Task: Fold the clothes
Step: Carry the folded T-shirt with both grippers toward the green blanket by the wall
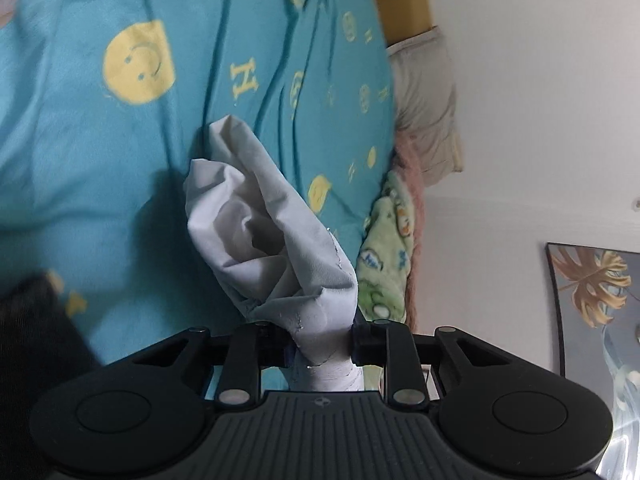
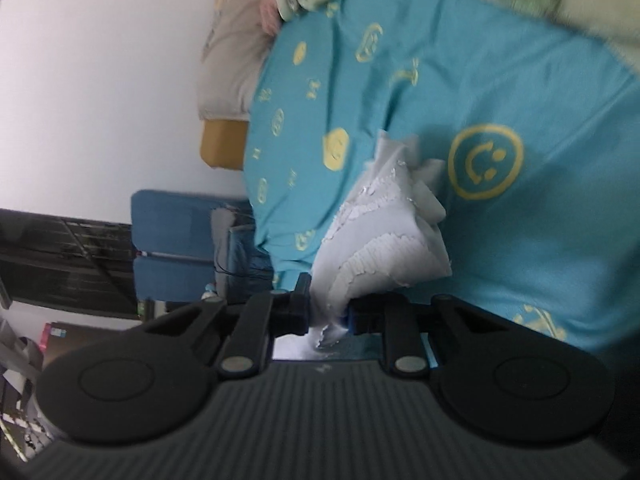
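Observation:
A white garment (image 1: 264, 236) hangs bunched above a bed with a teal sheet (image 1: 100, 168) printed with yellow smiley faces. My left gripper (image 1: 320, 344) is shut on one plain hemmed end of it. My right gripper (image 2: 328, 312) is shut on another end of the white garment (image 2: 384, 236), which shows a lace-like trim there. In both views the cloth is crumpled and lifted off the sheet. The rest of the garment between the grippers is out of view.
A green cartoon-print blanket (image 1: 384, 256) and a grey pillow (image 1: 432, 108) lie at the bed's head by a white wall (image 1: 540, 80). A dark cloth (image 1: 36, 340) lies at one edge. A blue chair (image 2: 176, 240) and dark shelving (image 2: 60, 256) stand beside the bed.

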Demonstrator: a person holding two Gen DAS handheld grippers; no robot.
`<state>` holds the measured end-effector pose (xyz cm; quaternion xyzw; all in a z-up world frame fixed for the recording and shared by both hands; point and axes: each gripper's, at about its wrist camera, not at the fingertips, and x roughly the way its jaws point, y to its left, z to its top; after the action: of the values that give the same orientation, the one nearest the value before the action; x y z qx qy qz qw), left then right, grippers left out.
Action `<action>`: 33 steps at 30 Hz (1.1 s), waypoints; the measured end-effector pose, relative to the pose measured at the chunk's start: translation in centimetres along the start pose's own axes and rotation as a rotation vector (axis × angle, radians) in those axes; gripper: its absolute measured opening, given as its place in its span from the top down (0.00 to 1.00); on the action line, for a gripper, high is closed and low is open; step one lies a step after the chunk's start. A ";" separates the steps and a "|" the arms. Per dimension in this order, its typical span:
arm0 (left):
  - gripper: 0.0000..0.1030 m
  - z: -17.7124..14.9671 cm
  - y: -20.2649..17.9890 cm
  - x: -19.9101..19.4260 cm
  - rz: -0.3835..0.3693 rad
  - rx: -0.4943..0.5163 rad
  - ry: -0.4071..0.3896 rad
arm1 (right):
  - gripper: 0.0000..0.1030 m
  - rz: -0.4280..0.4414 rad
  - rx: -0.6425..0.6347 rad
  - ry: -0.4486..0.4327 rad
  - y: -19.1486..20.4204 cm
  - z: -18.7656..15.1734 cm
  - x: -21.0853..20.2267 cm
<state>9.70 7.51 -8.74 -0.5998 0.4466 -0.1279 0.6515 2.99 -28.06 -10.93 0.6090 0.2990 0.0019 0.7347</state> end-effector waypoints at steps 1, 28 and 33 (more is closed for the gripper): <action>0.75 -0.7 -1.1 -0.3 0.006 0.012 0.005 | 0.81 -0.001 -0.006 -0.013 0.5 -0.1 -1.4; 0.75 -23.9 -33.4 30.7 -0.199 0.662 0.196 | 0.81 0.038 -0.332 -0.603 7.9 31.8 -18.3; 0.74 -27.5 -28.7 37.6 -0.085 0.893 0.306 | 0.81 -0.115 -0.349 -0.603 1.6 33.1 -18.3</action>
<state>21.46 -44.33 4.12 -0.2527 0.4138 -0.4208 0.7667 3.12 -63.97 1.12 0.4297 0.0976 -0.1683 0.8818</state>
